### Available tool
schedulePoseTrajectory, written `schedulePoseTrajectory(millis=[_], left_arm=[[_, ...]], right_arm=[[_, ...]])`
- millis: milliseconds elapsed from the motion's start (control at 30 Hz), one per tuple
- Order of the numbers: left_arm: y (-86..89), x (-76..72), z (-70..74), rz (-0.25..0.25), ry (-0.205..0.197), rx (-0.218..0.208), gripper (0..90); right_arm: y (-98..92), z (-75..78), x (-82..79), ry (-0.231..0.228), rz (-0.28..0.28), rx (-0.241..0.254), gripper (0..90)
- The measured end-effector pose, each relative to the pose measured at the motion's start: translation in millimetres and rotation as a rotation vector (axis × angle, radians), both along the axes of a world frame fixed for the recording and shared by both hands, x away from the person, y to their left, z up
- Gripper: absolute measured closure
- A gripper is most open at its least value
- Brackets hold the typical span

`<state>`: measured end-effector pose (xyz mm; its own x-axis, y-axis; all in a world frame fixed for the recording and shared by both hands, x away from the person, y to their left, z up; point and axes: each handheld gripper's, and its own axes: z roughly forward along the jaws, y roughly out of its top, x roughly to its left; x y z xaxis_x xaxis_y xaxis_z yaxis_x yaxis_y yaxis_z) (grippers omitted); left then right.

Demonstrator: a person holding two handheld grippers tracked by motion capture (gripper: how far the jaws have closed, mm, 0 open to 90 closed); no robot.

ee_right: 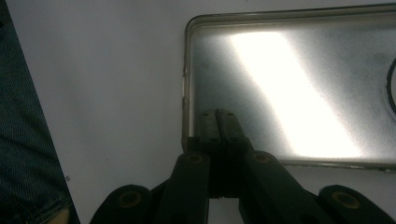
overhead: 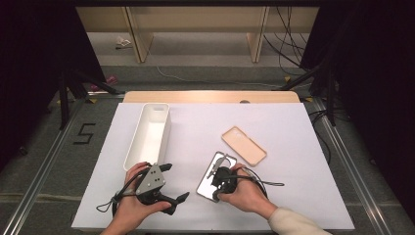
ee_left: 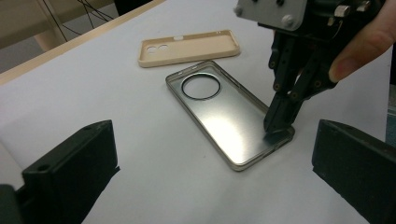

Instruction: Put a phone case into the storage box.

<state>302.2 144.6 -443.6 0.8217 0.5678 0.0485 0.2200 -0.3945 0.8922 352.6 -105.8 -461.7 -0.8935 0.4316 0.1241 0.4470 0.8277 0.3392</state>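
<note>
A clear phone case (overhead: 205,188) with a round camera ring lies open side up on the white table (overhead: 293,147). My right gripper (overhead: 219,191) is shut, and its tips rest inside the case's near corner (ee_left: 278,128). In the right gripper view, the closed jaws (ee_right: 217,119) cross the rim onto the shiny inner face of the case (ee_right: 303,93). A beige phone case (overhead: 243,145) lies just beyond it, also open side up (ee_left: 191,47). My left gripper (overhead: 177,181) stands open at the front left, aimed at the clear case (ee_left: 224,116), with nothing between its jaws (ee_left: 210,177).
A long white bin (overhead: 164,132) stands at the left of the table, just beyond the left hand. A wooden strip (overhead: 210,96) runs along the far edge. Blue trousers (ee_right: 23,140) lie past the near edge. Stands and cables occupy the floor behind.
</note>
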Motion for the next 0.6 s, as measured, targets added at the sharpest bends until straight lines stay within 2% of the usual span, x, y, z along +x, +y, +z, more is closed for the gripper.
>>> schedulePoseTrajectory(millis=[133,600], left_arm=[[-1.2,0.1,-0.8,-0.003,0.004,0.007,0.0],[-1.1,-0.2,-1.3,-0.009,0.008,0.009,0.0]], right_arm=[[-17.4,0.5,-2.0,0.006,-0.006,0.002,90.0],[-25.4,0.9,-2.9,0.001,0.013,-0.003,90.0]])
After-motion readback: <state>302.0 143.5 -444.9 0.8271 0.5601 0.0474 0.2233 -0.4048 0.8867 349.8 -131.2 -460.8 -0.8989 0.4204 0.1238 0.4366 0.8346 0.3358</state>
